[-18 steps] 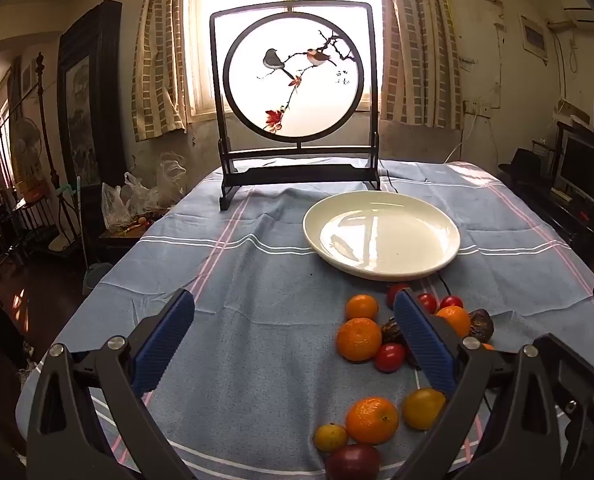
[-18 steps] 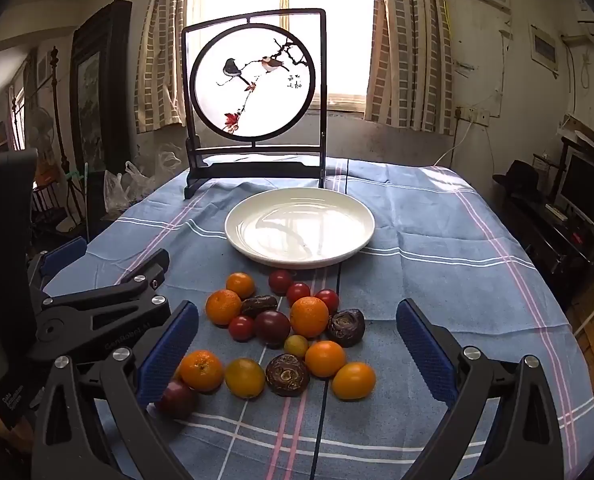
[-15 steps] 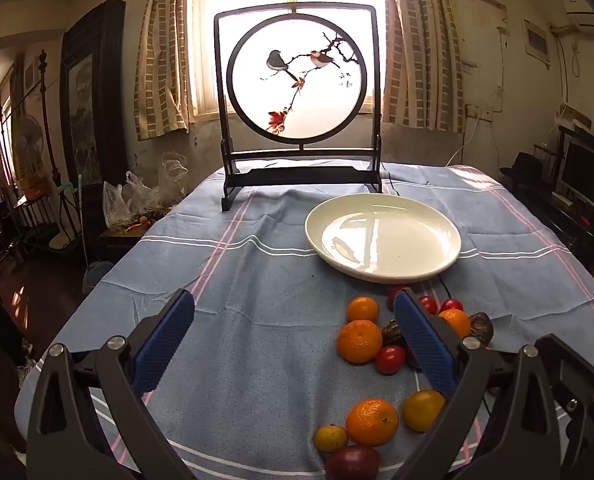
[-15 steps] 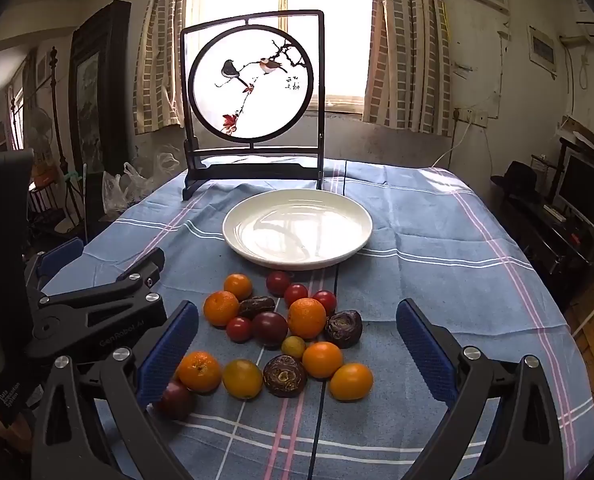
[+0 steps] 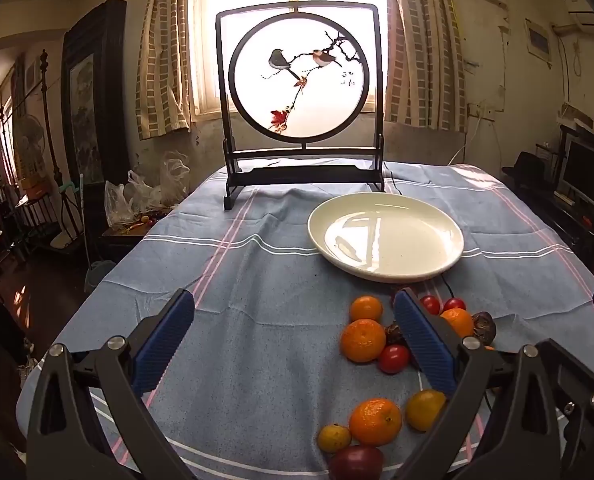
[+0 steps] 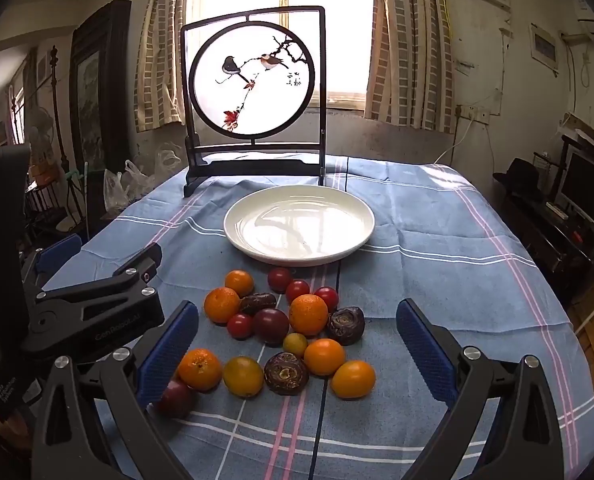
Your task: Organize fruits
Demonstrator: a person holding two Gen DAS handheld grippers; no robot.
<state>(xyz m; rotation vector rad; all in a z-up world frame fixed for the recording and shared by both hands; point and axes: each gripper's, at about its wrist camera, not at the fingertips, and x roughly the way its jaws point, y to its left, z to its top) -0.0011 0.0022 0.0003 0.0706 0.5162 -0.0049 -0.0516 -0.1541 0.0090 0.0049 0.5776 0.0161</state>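
The fruits [image 6: 285, 332] are heaped near the table's [image 6: 457, 280] front edge, the empty plate [image 6: 299, 228] just beyond them. Both claws are held wide open, gripping nothing. The right claw [image 6: 297, 344] is centred on the heap; the left claw [image 5: 297, 340] is offset leftward, so the right is judged nearer.

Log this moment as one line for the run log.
left gripper: open, empty | right gripper: open, empty, above fruit pile | plate: no fruit | stage: pre-grasp
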